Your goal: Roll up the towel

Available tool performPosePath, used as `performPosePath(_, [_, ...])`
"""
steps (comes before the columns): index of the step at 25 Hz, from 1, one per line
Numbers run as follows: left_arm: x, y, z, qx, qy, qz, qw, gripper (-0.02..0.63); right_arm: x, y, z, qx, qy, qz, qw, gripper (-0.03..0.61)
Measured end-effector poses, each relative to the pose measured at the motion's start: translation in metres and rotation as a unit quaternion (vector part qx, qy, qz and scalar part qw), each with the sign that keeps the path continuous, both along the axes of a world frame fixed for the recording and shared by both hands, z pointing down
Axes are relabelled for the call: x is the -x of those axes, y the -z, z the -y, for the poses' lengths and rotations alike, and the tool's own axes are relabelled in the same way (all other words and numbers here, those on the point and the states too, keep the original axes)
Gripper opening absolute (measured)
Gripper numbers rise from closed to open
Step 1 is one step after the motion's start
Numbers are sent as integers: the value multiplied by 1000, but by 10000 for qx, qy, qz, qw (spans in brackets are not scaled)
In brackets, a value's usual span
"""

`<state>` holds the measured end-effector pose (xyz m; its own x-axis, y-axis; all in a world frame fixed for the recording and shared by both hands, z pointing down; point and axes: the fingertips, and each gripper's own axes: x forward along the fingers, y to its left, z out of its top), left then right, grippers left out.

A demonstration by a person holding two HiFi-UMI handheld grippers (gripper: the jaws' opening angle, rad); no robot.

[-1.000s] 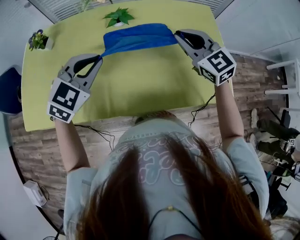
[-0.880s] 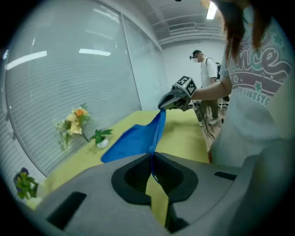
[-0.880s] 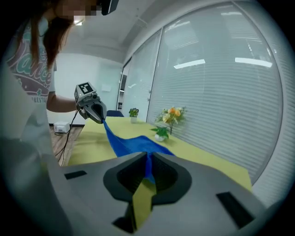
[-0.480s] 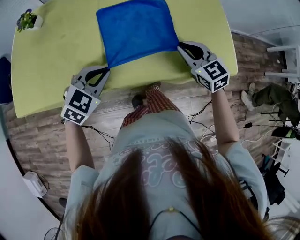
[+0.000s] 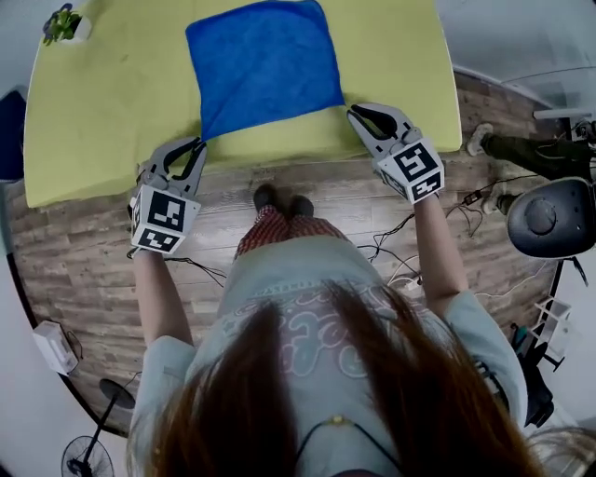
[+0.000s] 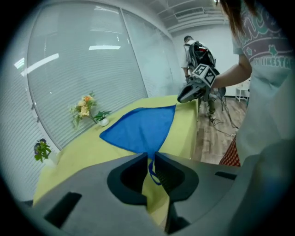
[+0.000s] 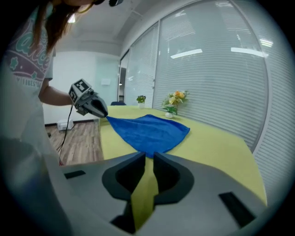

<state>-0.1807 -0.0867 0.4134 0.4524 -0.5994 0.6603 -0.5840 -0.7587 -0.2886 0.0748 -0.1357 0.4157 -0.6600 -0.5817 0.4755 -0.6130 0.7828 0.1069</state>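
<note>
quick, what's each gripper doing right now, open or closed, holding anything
left gripper: jaws closed on one near corner of the blue towel
right gripper: jaws closed on the blue towel's other near corner

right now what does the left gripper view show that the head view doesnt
Only the left gripper view: flowers, blinds, a bystander at the back. Only the head view: chair, the person's shoes. Both: towel, table, small plant, left claw and right claw, each shut on a towel corner.
</note>
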Motion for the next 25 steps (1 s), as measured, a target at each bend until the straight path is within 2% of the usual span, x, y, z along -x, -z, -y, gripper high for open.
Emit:
performPosePath(2, [5,-2,-2,-140,310,146,9993,25,0,-4,-1,-118,319,-313,9989,98])
performPosePath(4, [6,-2,-6,-212,454,207,9985,39,4,-9,5,-274,638,-543,9961,98])
performPosePath(7, [3,-2,-10,-323,394,348,9981,117,13,-18,13,-530,1142,-1005,9869,103])
performPosePath(10, [1,-4,-4,-471,365,511,9969,120,19,-29,15,-509,1476,-1314,9790,101])
performPosePath(13, [1,-12,5,-383,255,656,9968,120,21,-33,16,-212,1531,-1185,9808,92])
performPosePath(15, [3,-25,8,-209,127,885,9958,115,19,-31,19,-152,1492,-1147,9820,39])
performPosePath(16, [5,-30,7,-127,93,957,9953,108,19,-29,20,-190,1487,-1170,9817,29])
performPosePath(19, [8,-34,5,-50,62,1014,9948,30,17,-24,21,-474,1490,-1446,9771,21])
performPosePath(22, [6,-33,3,-43,-1,977,9952,17,13,-17,14,-645,1482,-1529,9749,23])
performPosePath(25, [3,-32,-4,38,12,780,9969,12,7,-18,6,-792,1484,-1723,9706,23])
